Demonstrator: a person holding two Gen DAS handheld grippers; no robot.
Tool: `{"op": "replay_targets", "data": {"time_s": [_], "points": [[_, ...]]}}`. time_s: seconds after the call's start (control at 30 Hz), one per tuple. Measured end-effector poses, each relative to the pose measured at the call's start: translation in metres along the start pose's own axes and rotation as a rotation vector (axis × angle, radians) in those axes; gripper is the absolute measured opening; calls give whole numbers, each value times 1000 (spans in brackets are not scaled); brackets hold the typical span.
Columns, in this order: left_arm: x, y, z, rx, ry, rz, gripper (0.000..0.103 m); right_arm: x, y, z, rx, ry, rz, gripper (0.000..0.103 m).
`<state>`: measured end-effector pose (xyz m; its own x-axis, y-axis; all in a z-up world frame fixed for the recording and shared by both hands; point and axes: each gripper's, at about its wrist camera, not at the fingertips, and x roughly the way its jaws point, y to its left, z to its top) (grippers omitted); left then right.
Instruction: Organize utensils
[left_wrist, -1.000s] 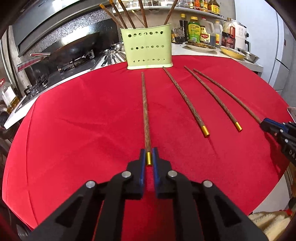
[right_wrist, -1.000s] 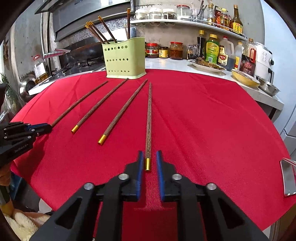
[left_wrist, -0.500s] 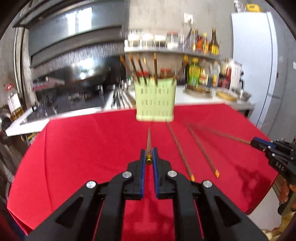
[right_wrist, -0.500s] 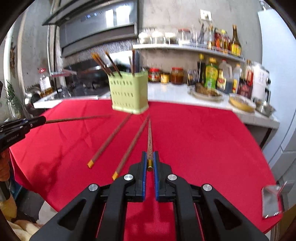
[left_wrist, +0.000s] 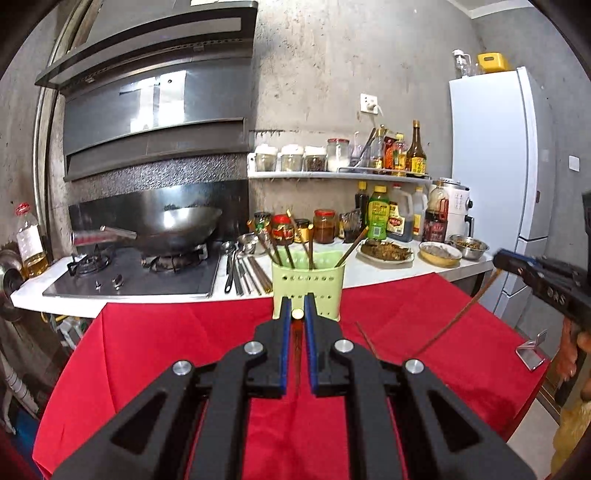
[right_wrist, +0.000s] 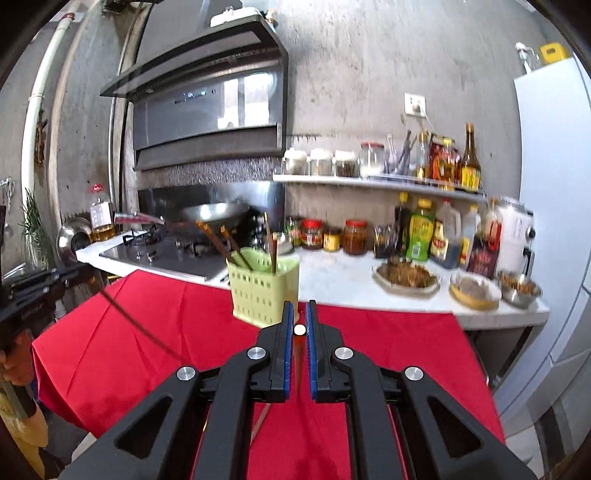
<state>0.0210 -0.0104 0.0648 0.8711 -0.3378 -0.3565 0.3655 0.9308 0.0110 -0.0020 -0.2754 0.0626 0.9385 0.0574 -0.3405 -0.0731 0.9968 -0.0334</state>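
My left gripper (left_wrist: 296, 314) is shut on a brown chopstick (left_wrist: 296, 314) by its gold end; the stick hangs down between the fingers, tip toward the red table (left_wrist: 166, 350). My right gripper (right_wrist: 300, 329) is shut on a second chopstick (right_wrist: 300, 329) the same way. Each held stick shows in the other view, slanting down to the cloth (left_wrist: 461, 314) (right_wrist: 136, 321). The green perforated holder (left_wrist: 308, 286) (right_wrist: 263, 291) with several chopsticks stands at the table's far edge, just beyond both grippers. A loose chopstick (left_wrist: 365, 338) lies on the cloth.
Behind the table runs a white counter with a gas stove and wok (left_wrist: 181, 227), loose cutlery (left_wrist: 240, 273), jars, bottles and food dishes (left_wrist: 386, 251). A white fridge (left_wrist: 491, 177) stands right. A small metal stand (left_wrist: 532, 350) sits at the table's right edge.
Both grippers closed on a chopstick's gold end, lifted it off the cloth and tipped up, so the sticks now hang nearly vertical. The view rose from the table to the kitchen wall.
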Motion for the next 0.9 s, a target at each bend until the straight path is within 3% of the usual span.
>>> {"op": "replay_targets", "data": {"time_s": [0.33,0.63,0.73,0.9], "points": [[13,-2,5,20,-6,6,7,26,2,6,-35,-3,-12,8],[65,-3,-43,-2,212,-15,7,50,3,-26,-33,82,4,7],[71,-1,-53,-10,230,-11,1,53,5,-37,-39,94,-3,7],[67,3,-49,-9,209,-20,1,52,6,-39,-36,87,-10,7]]}}
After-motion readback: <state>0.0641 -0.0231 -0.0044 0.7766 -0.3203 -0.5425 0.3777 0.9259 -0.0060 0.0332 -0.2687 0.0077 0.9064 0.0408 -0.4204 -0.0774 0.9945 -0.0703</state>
